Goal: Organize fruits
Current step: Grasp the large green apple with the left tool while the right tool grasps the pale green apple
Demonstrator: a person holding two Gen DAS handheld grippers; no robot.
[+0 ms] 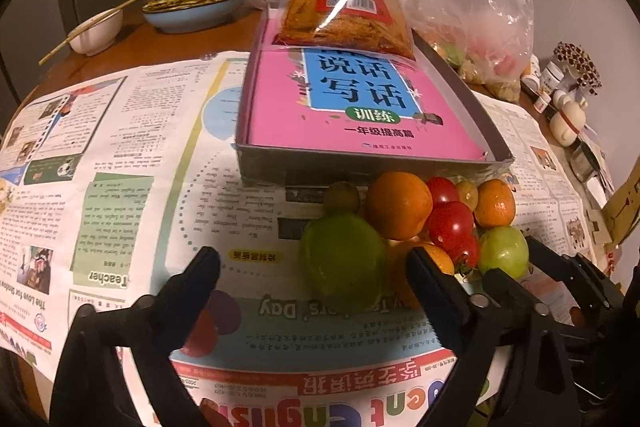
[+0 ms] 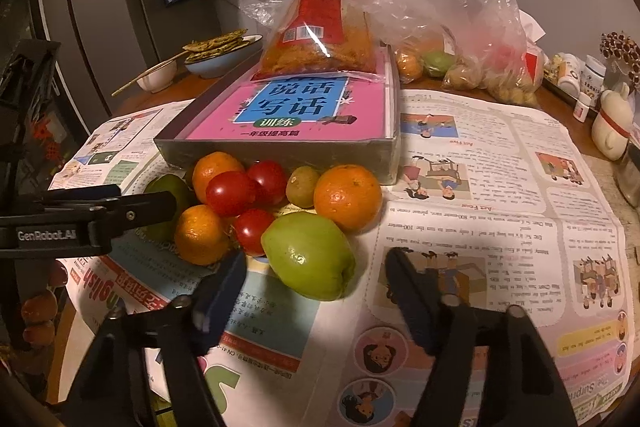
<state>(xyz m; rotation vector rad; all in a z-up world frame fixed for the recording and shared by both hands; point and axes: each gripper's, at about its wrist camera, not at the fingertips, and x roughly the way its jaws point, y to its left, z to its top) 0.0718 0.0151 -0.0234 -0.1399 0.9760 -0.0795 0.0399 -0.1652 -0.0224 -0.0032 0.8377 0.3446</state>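
Oranges (image 2: 347,195): three
Red tomatoes (image 2: 231,193): three
Green apples (image 2: 309,255): two
Small green-brown fruits (image 2: 303,186): two
Grippers (image 2: 316,269): two

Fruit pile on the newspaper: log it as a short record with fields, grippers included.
surface: printed newspaper spread over a brown table
pile location: in front of the shallow grey cardboard box holding a pink book
green fruits: two large round green fruits, one before each gripper
oranges: three round orange citrus fruits
tomatoes: three small glossy red tomatoes
small fruit: one small olive-green fruit
left gripper: open, holding nothing
right gripper: open, holding nothing
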